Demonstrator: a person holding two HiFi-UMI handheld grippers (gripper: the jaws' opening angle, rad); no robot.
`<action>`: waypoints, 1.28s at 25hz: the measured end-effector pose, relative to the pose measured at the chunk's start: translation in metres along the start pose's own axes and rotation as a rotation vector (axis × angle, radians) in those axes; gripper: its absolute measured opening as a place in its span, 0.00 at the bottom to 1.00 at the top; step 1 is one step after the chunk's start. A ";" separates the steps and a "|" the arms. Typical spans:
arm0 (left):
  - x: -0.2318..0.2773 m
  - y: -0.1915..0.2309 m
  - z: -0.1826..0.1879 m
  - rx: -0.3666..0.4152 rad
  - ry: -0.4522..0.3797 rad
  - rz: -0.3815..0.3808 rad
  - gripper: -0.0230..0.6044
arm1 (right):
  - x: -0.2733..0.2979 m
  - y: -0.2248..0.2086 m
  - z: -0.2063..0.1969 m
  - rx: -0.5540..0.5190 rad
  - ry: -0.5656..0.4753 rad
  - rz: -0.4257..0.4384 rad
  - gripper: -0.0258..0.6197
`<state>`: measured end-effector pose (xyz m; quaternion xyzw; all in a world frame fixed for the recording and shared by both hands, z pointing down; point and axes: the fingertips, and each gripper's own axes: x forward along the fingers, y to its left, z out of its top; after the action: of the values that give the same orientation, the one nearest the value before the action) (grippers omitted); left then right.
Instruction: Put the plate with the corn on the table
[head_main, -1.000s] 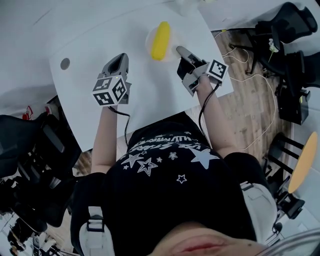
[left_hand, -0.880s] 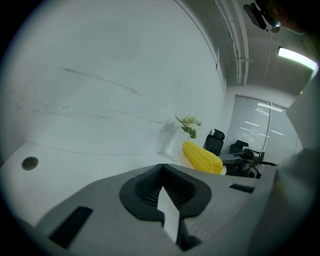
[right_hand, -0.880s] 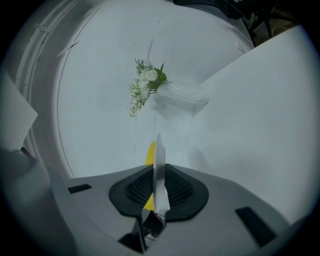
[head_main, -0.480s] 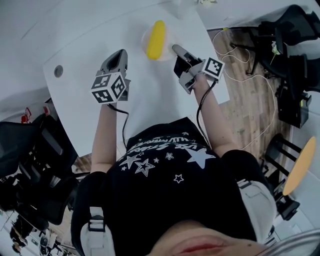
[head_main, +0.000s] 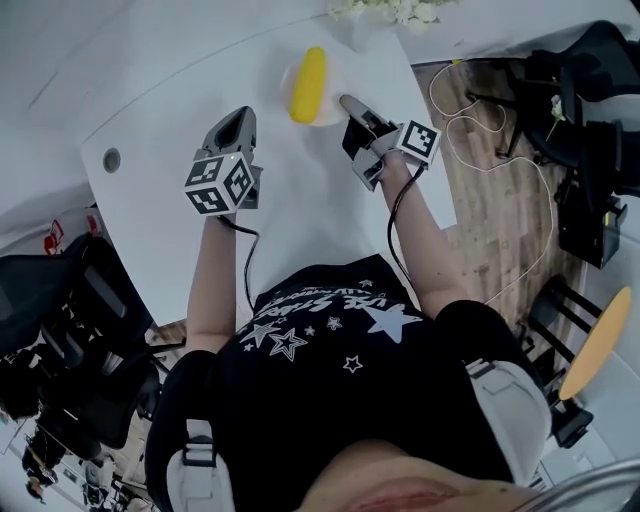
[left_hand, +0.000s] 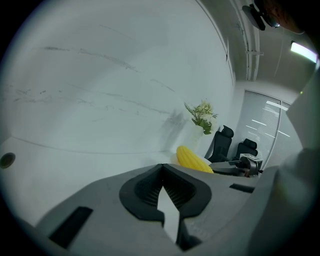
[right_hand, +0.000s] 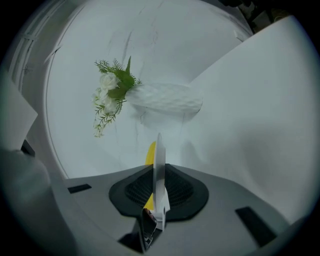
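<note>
Here, the right gripper has its fingers clenched on the near right rim of the plate, which shows edge-on between them in the right gripper view. The corn lies on the plate, over the far side of the white surface; whether the plate rests there I cannot tell. The left gripper, to the left of the plate, has its fingers closed together on nothing. A vase of flowers stands farther off.

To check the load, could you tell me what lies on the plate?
One yellow corn cob lies on the plate; the plate's surface under it is hidden.
</note>
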<state>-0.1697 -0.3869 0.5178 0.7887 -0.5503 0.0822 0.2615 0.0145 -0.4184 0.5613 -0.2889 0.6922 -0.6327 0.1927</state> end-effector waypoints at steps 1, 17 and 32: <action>0.005 0.001 0.000 -0.002 0.004 0.002 0.05 | 0.003 -0.005 0.004 0.002 -0.001 -0.004 0.12; 0.027 0.018 -0.009 -0.029 0.030 0.024 0.05 | 0.030 -0.036 0.029 0.022 -0.025 -0.043 0.12; 0.042 0.026 -0.020 -0.052 0.059 0.015 0.05 | 0.043 -0.055 0.037 0.062 -0.046 -0.099 0.12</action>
<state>-0.1739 -0.4177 0.5608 0.7748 -0.5501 0.0932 0.2974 0.0139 -0.4764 0.6150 -0.3311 0.6524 -0.6558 0.1861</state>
